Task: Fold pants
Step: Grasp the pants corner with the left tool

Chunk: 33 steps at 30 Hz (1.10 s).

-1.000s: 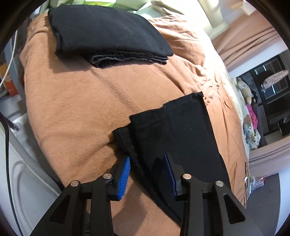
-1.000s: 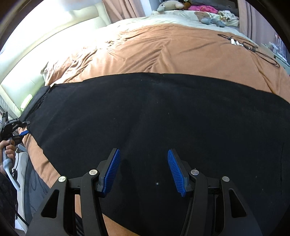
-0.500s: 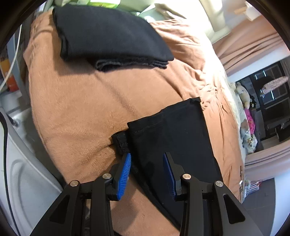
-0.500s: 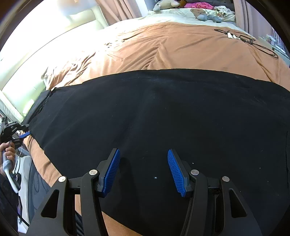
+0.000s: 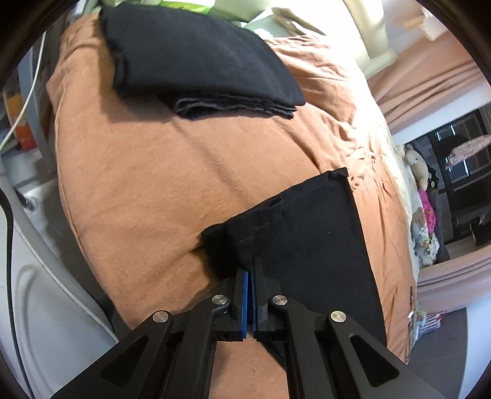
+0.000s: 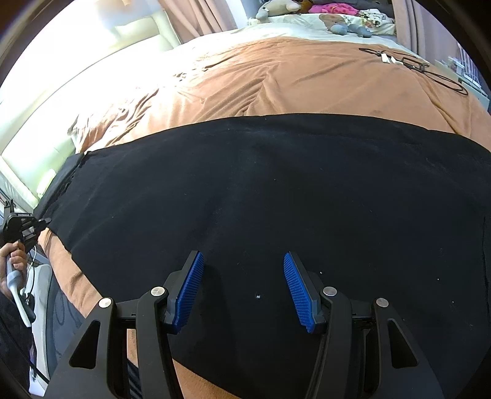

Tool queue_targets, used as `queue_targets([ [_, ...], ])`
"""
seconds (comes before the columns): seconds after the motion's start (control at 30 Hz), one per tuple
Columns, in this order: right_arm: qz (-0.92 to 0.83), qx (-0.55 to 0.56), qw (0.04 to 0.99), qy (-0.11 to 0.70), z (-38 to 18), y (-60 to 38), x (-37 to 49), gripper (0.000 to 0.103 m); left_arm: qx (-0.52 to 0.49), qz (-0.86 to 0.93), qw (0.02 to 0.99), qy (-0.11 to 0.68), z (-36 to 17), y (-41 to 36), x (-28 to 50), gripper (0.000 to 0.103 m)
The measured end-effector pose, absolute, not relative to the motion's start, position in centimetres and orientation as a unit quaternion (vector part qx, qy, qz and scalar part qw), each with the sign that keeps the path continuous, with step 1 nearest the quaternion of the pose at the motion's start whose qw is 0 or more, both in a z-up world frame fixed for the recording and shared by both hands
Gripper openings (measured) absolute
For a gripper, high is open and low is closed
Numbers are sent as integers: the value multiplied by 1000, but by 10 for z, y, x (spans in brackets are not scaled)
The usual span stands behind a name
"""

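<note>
Black pants (image 6: pixel 276 196) lie spread flat across a brown bedspread (image 6: pixel 276 76). In the left wrist view their near end (image 5: pixel 307 233) lies at the bed's edge. My left gripper (image 5: pixel 250 276) is shut on the near corner of that end, where the cloth bunches up. It also shows far left in the right wrist view (image 6: pixel 29 228), at the pants' corner. My right gripper (image 6: pixel 244 285) is open and empty, its blue pads (image 6: pixel 190 288) just above the middle of the pants' near edge.
A folded black garment (image 5: pixel 196 58) lies on the bedspread (image 5: pixel 147 172) near the headboard. Soft toys (image 6: pixel 337 18) sit at the bed's far side, and a black cable (image 6: pixel 429 70) lies on the cover. White furniture (image 5: pixel 46 307) stands beside the bed.
My left gripper has closed from open onto the pants' near corner, and the cloth there has bunched and lifted slightly. My right gripper stays open over the pants.
</note>
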State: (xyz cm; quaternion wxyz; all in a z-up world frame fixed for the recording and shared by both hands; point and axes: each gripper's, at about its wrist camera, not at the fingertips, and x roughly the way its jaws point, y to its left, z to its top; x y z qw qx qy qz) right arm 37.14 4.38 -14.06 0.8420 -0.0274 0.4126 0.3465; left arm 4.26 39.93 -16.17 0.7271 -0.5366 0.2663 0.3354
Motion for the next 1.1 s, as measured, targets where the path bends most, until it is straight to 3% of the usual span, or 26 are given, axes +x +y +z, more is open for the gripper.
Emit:
queue_targets([
  [0.13,346,-33,842,413,-141,46,372,53,-550,325,718,276,-171,402,42,7],
  [0.2,347,-31,842,412,-140,46,372,53,-547,320,724,272,-165,396,39,26],
  [0.23,347,-30,842,412,-140,45,372,53,-542,320,727,272,-163,394,39,49],
  [0.27,348,-30,842,412,-141,44,372,53,-539,323,729,273,-162,391,39,64],
  [0.8,342,-7,849,404,-137,29,365,53,-575,273,749,185,-180,411,57,64],
  [1.0,342,-2,849,403,-139,27,361,53,-565,261,759,192,-178,399,59,64],
  [1.1,347,3,848,401,-137,28,360,53,-565,266,755,201,-177,403,59,53],
])
